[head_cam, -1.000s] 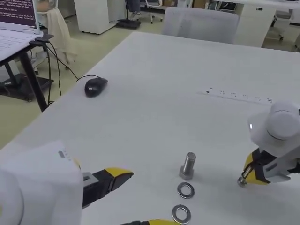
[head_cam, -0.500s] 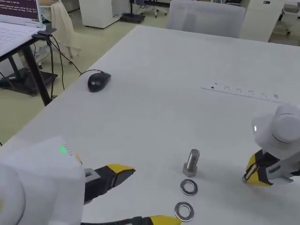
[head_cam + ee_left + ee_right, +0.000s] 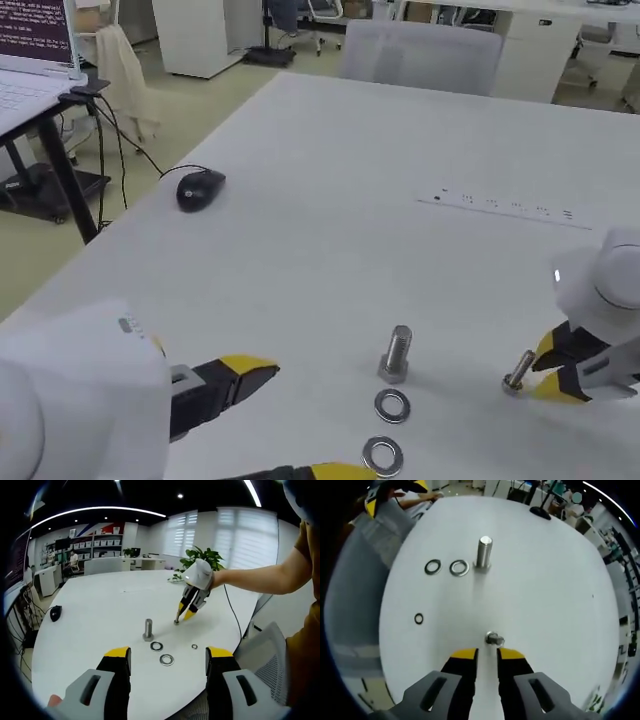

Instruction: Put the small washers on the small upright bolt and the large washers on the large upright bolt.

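Note:
A large bolt [image 3: 398, 352] stands upright on the white table [image 3: 330, 240], with two large washers [image 3: 392, 405] [image 3: 383, 455] lying flat just in front of it. The small bolt [image 3: 518, 372] stands to the right, just off the tips of my right gripper [image 3: 552, 368]. In the right gripper view the jaws of that gripper [image 3: 488, 654] are a narrow gap apart, with the small bolt [image 3: 494, 639] right ahead of them. A small washer [image 3: 419, 618] lies flat near the table edge. My left gripper [image 3: 295, 420] hangs wide open at the near left, holding nothing.
A black mouse [image 3: 200, 188] with its cable lies at the far left of the table. A white power strip [image 3: 505, 208] lies at the back right. A grey chair [image 3: 420, 55] stands behind the table, and a laptop [image 3: 35, 50] sits on a side desk at the left.
My right gripper has drawn back a little to the right, leaving the small bolt standing just off its tips. The left gripper has held its place. The head camera has shifted.

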### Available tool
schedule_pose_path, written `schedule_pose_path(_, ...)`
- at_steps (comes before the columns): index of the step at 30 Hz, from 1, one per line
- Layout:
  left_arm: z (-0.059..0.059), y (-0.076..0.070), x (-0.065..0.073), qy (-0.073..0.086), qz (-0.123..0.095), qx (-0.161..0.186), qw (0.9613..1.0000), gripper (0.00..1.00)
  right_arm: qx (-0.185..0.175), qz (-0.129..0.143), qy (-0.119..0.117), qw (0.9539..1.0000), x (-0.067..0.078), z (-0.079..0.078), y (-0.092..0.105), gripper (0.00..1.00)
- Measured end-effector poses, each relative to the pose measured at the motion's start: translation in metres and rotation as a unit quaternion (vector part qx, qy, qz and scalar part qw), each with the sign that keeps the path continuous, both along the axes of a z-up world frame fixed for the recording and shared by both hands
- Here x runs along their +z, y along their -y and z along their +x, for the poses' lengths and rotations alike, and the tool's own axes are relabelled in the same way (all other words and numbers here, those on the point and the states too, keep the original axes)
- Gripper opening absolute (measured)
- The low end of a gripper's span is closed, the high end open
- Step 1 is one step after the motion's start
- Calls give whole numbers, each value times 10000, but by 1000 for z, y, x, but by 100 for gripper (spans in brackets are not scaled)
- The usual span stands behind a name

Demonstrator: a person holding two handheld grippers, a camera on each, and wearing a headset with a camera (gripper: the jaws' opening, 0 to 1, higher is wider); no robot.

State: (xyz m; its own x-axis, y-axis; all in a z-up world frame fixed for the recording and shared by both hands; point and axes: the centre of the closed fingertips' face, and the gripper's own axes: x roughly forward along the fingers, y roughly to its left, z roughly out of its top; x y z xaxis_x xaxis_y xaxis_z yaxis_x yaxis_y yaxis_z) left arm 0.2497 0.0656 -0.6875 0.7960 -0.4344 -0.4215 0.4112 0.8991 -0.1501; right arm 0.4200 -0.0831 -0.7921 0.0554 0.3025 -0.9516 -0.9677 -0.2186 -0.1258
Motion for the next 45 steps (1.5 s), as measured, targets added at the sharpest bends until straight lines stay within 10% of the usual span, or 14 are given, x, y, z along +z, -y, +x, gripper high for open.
schedule_pose_path(29,-16,13,15,302,-22,-312,9991,59,293,3,-411,9987,-14,-108,-4,16)
schedule_pose_path(45,-17,8,14,289,-84,-293,9991,59,357,-139,-491,9981,-29,-111,-12,20)
